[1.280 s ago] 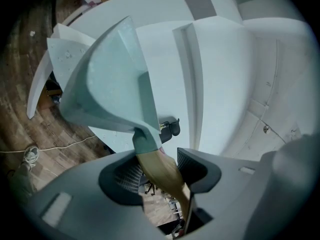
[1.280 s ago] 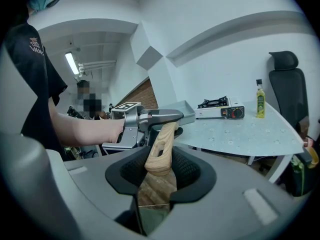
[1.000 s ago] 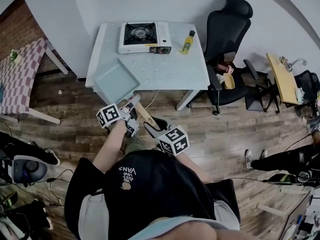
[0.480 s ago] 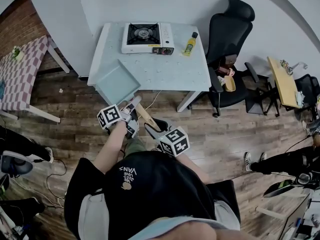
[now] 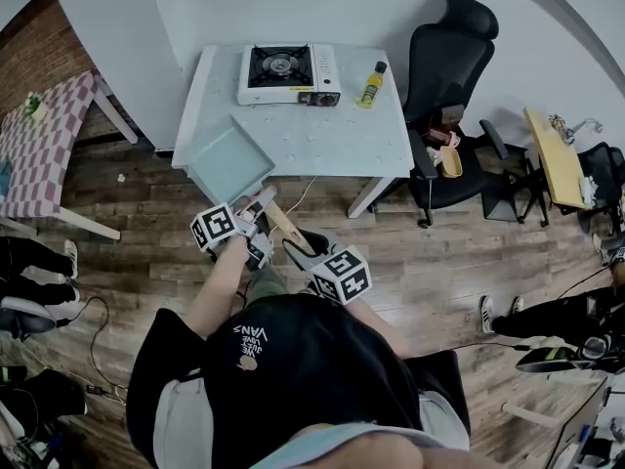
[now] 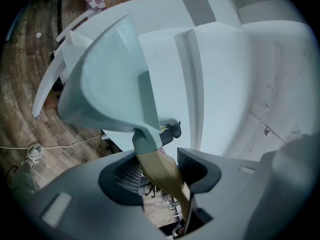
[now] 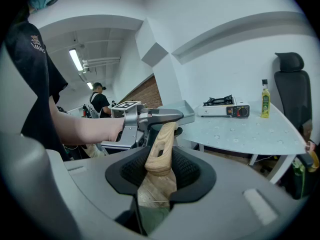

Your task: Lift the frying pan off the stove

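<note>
1. The table (image 5: 332,135) is a pale, smooth rectangle with faint speckles, standing on wood-plank flooring.
2. We hold both arms low and close to the torso. The bare left forearm (image 5: 220,291) reaches forward towards the table's near left corner.
3. The frying pan (image 5: 227,157) is square, pale blue-green and matt. It is off the stove and well apart from it, over the table's near left corner. We cannot tell whether it touches the tabletop.
4. The stove (image 5: 288,73) is a white, boxy single burner with a black grate, at the table's far edge.
5. The left tool (image 6: 159,171) is clamped on the pan's handle just behind the grey neck.
6. The right tool (image 7: 161,171) grips the handle's rounded end between ribbed black pads.
7. The handle (image 7: 161,146) is light, grained wood, running straight between the two tools.
8. A yellow bottle (image 5: 369,84) with a dark cap stands just right of the stove.
</note>
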Demonstrator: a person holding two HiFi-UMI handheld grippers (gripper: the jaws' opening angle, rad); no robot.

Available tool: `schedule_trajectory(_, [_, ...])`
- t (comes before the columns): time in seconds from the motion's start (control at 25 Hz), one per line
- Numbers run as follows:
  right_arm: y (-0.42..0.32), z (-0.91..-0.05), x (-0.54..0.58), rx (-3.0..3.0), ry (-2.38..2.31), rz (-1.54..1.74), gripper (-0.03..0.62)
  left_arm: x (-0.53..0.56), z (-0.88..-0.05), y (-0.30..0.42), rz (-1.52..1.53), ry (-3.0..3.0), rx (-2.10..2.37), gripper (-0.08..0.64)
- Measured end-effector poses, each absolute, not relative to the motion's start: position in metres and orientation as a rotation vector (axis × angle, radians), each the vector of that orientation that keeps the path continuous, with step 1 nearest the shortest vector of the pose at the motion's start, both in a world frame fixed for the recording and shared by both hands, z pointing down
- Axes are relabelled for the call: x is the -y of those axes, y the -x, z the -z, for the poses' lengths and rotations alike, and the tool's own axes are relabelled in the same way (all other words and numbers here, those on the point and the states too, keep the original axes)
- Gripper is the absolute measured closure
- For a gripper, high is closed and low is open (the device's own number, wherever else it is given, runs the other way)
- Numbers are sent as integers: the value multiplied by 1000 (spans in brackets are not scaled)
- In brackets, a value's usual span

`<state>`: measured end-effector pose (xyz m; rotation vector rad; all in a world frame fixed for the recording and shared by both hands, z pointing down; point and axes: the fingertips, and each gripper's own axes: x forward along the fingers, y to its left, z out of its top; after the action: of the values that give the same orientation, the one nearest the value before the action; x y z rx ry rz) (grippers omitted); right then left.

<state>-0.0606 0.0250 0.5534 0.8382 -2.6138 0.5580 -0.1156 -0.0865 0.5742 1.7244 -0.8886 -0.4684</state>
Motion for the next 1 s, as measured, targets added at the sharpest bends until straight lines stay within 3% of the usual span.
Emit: schedule_trajectory(1.0, [66, -560, 26, 2604, -897, -621, 449, 142, -580, 114, 412, -1721, 843, 353])
